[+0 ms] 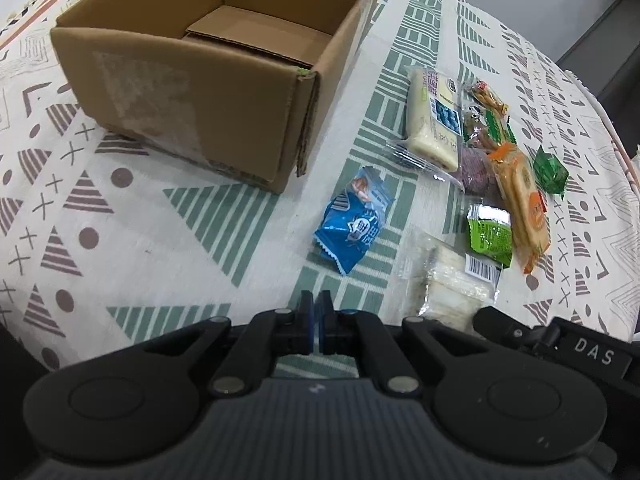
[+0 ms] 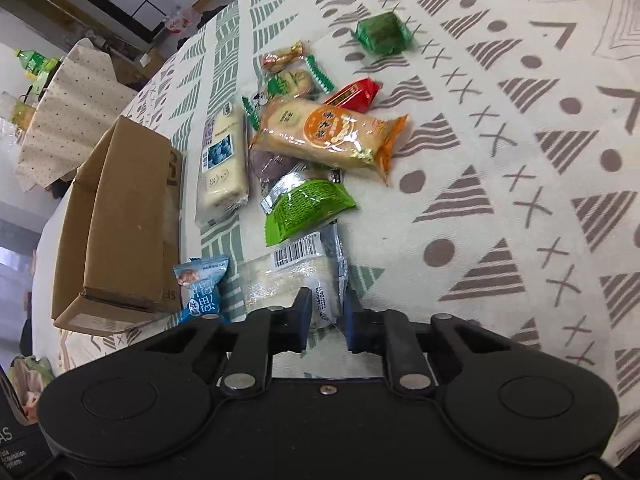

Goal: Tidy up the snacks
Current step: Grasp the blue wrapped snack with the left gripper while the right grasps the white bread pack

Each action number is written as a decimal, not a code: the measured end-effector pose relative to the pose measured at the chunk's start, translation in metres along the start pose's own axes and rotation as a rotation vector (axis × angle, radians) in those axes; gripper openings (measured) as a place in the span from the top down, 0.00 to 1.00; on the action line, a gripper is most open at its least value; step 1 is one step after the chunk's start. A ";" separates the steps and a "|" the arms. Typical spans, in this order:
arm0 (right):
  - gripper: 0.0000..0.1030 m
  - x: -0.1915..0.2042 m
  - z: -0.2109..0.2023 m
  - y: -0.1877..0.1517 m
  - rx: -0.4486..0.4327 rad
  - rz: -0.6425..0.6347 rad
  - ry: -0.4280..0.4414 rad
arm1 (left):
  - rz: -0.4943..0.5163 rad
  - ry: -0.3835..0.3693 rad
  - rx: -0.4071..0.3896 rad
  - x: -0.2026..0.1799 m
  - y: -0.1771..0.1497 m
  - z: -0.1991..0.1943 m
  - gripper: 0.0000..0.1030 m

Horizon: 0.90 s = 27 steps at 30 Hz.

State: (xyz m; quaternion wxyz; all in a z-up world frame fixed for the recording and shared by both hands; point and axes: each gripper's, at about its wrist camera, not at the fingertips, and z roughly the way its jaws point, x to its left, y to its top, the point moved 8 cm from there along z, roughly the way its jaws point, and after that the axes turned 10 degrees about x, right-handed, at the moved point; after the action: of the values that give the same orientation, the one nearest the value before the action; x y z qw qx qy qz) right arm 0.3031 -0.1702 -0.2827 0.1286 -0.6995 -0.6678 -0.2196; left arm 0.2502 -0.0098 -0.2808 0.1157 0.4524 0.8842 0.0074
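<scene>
Item: cardboard box (image 1: 192, 92), open-topped, on the patterned tablecloth (image 1: 132, 216). We see no snack inside; only its bottom flaps show.

Item: snack pile, just beside the box. We count a blue packet (image 1: 354, 220) nearest the box, a long pale bar (image 1: 432, 116), an orange-ended cracker pack (image 2: 328, 136), a lime-green packet (image 2: 308, 208), a clear wrapper with a barcode label (image 2: 304, 276), a dark green wrapped square (image 2: 382, 34) set apart, and a red packet (image 2: 354, 96). Several overlap one another.

Item: left gripper (image 1: 318, 312). Jaws clenched together, nothing between them, hovering over bare cloth short of the blue packet.

Item: right gripper (image 2: 326, 312). Jaws drawn in on the near edge of the clear wrapper. The film seems pinched between the pads, though the fisheye edge leaves us unsure how much is caught.

Risks, as we judge them:
- A pinch on thin film only may slip or tear once we lift, dropping the contents.
- The lime-green packet lies on the wrapper's far end and may be dragged or flipped.
- The box wall stands between pile and opening; a low carry would clip the rim and shove the box.
</scene>
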 end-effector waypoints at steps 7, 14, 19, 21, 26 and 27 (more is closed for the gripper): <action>0.85 -0.022 -0.021 0.000 -0.070 0.094 -0.033 | 0.011 -0.054 0.028 -0.003 -0.007 -0.009 0.99; 0.49 -0.025 -0.026 0.005 -0.101 0.136 -0.019 | 0.059 -0.060 0.046 -0.008 -0.006 -0.010 0.77; 0.38 -0.003 -0.020 0.007 -0.094 0.030 -0.041 | 0.028 -0.031 -0.062 -0.005 0.013 -0.016 0.37; 0.36 0.001 -0.017 0.006 -0.083 0.001 -0.058 | 0.047 0.001 -0.080 -0.007 0.019 -0.013 0.37; 0.35 -0.001 -0.015 0.008 -0.077 0.001 -0.063 | 0.106 0.035 -0.105 -0.019 0.031 -0.004 0.37; 0.35 -0.001 -0.014 0.008 -0.077 0.001 -0.064 | 0.121 0.048 -0.116 -0.021 0.033 -0.003 0.37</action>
State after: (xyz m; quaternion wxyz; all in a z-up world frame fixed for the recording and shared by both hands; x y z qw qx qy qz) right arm 0.3092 -0.1786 -0.2698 0.0802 -0.7108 -0.6624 -0.2225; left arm 0.2874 -0.0070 -0.2697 0.1197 0.4971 0.8560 0.0764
